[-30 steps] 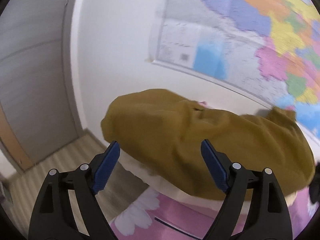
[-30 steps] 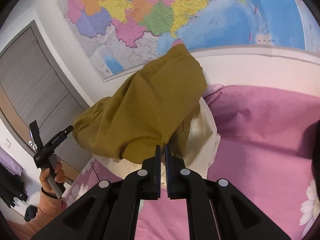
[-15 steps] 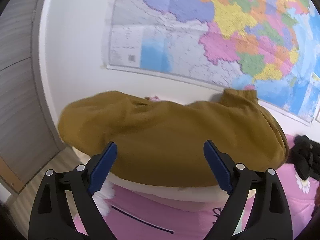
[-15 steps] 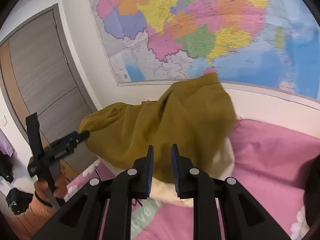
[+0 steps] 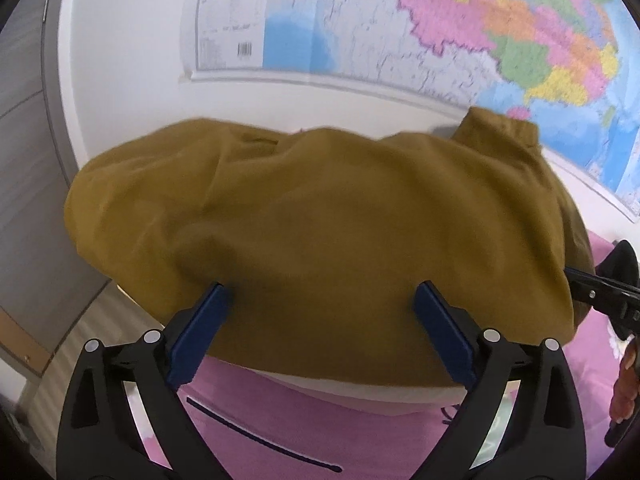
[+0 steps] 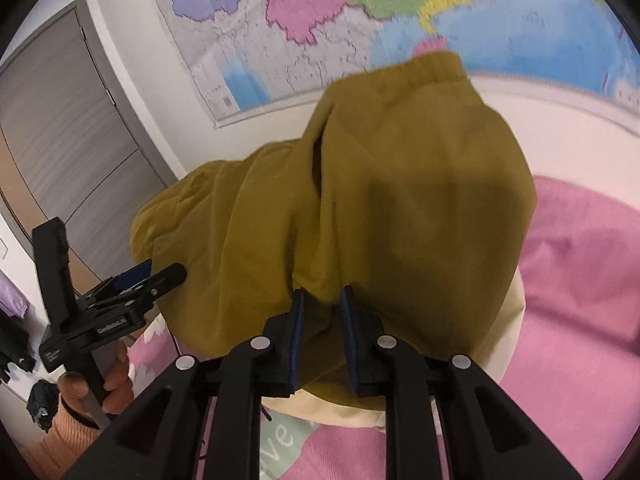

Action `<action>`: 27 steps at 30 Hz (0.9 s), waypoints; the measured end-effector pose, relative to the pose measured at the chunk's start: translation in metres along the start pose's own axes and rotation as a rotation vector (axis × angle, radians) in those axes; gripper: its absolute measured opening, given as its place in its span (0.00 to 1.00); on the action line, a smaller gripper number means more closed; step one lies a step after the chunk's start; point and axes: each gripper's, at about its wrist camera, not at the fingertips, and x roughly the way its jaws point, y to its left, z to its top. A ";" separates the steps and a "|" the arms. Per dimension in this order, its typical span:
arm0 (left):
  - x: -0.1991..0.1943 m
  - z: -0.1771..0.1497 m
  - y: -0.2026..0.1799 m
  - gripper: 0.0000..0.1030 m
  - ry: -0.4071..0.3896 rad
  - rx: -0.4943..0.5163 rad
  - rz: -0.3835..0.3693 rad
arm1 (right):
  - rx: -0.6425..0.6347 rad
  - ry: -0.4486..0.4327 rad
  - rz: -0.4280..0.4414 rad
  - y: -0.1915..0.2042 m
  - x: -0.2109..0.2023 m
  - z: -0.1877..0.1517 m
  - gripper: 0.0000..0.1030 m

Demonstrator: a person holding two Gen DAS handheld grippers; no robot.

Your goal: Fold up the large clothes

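A mustard-yellow garment (image 5: 320, 232) lies heaped over a cream pillow (image 5: 360, 394) on the pink bed; it also shows in the right wrist view (image 6: 400, 200). My left gripper (image 5: 322, 300) is open wide, its blue pads touching the garment's near edge. My right gripper (image 6: 322, 300) is part open, with a fold of the garment bunched between its pads. The left gripper also shows at the left of the right wrist view (image 6: 132, 280), beside the garment's left end. The right gripper's tip shows at the right edge of the left wrist view (image 5: 600, 292).
A pink floral bedspread (image 6: 580, 300) covers the bed. A large coloured wall map (image 5: 440, 28) hangs behind. A grey door (image 6: 60, 128) stands at the left, with wood-look floor (image 5: 80, 332) below it. Dark clothes (image 6: 16, 344) lie at the far left.
Both grippers moved in toward the garment. The right gripper, shut a second ago, has opened part way around a fold. The left gripper stayed open and now touches the cloth.
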 end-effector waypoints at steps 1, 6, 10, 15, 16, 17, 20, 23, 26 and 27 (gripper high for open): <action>0.002 -0.003 -0.001 0.91 0.003 0.004 0.007 | -0.001 0.004 -0.001 0.000 0.000 -0.002 0.16; -0.003 -0.008 0.000 0.90 0.001 -0.019 0.014 | -0.014 -0.024 -0.007 0.008 -0.013 -0.007 0.24; -0.020 -0.013 -0.012 0.95 -0.020 -0.004 0.053 | -0.085 -0.074 -0.038 0.027 -0.030 -0.019 0.47; -0.039 -0.025 -0.029 0.95 -0.024 -0.003 0.078 | -0.135 -0.107 -0.076 0.044 -0.046 -0.036 0.56; -0.043 -0.029 -0.032 0.95 -0.027 -0.006 0.081 | -0.147 -0.119 -0.091 0.047 -0.049 -0.041 0.64; -0.047 -0.032 -0.034 0.95 -0.028 -0.009 0.088 | -0.152 -0.131 -0.108 0.049 -0.051 -0.043 0.70; -0.059 -0.043 -0.043 0.95 -0.028 -0.007 0.108 | -0.159 -0.180 -0.138 0.054 -0.061 -0.057 0.85; -0.072 -0.054 -0.049 0.95 -0.027 -0.021 0.103 | -0.178 -0.207 -0.175 0.060 -0.069 -0.071 0.93; -0.081 -0.063 -0.053 0.95 -0.023 -0.036 0.095 | -0.207 -0.204 -0.198 0.065 -0.073 -0.082 0.93; -0.086 -0.067 -0.054 0.95 -0.027 -0.045 0.097 | -0.211 -0.207 -0.204 0.067 -0.075 -0.085 0.93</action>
